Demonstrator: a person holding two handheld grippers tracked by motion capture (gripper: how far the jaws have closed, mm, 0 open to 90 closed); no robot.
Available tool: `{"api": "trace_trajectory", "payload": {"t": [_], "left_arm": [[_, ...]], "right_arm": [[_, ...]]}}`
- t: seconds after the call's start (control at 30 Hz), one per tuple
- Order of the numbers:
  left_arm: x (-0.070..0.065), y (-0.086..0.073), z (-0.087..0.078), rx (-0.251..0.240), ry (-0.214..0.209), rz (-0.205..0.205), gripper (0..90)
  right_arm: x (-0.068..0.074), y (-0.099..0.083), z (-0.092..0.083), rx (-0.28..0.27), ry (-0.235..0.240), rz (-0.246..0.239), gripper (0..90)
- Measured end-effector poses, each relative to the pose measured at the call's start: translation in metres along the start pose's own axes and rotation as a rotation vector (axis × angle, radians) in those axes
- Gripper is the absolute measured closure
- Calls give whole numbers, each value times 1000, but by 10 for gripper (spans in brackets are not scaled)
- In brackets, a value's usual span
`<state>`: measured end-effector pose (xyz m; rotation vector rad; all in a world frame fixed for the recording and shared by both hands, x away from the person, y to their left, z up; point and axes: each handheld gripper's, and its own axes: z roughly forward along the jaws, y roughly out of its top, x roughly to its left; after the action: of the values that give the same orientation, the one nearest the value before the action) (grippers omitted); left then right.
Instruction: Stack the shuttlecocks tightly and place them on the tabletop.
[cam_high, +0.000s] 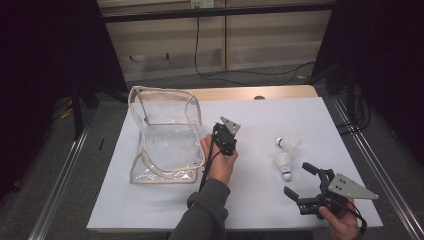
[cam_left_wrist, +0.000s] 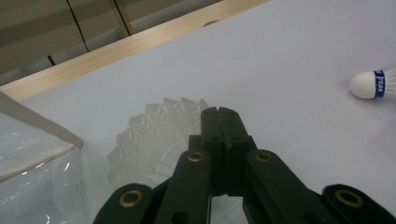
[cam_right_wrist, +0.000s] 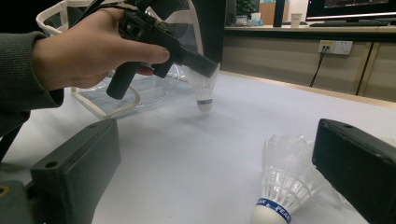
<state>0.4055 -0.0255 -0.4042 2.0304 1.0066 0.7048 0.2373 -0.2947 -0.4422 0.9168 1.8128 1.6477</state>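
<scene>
The left tool (cam_high: 231, 150) is closed on a white shuttlecock (cam_right_wrist: 204, 91); it grips the feather rim, the cork end hangs down above the white table (cam_high: 260, 125), not touching it. In the left gripper view the jaws stand together w/ the feather skirt just behind them. This tool is just beside the clear zip bag (cam_high: 167, 135), at the bag's right side. The right tool (cam_high: 301, 181) is wide open, nothing between the jaws, near the table's front right corner. Two more shuttlecocks lie just ahead of it, one (cam_high: 289, 145) farther and one (cam_high: 283, 164) nearer, close together, approx. touching, I cannot tell for sure
</scene>
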Motion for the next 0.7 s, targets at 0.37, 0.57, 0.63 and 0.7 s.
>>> {"api": "trace_trajectory", "payload": {"t": [0.37, 0.57, 0.63, 0.7], "left_arm": [[-1, -3, 3, 38, 16, 32, 900], [-2, -3, 5, 20, -17, 22, 896], [-3, -4, 6, 11, -41, 15, 885], [-4, -4, 6, 1, -58, 2, 876]], "right_arm": [[1, 0, 0, -1, 2, -6, 5], [0, 0, 0, 1, 0, -5, 5], [1, 0, 0, 0, 3, -6, 6], [1, 0, 1, 3, 3, -7, 6]]}}
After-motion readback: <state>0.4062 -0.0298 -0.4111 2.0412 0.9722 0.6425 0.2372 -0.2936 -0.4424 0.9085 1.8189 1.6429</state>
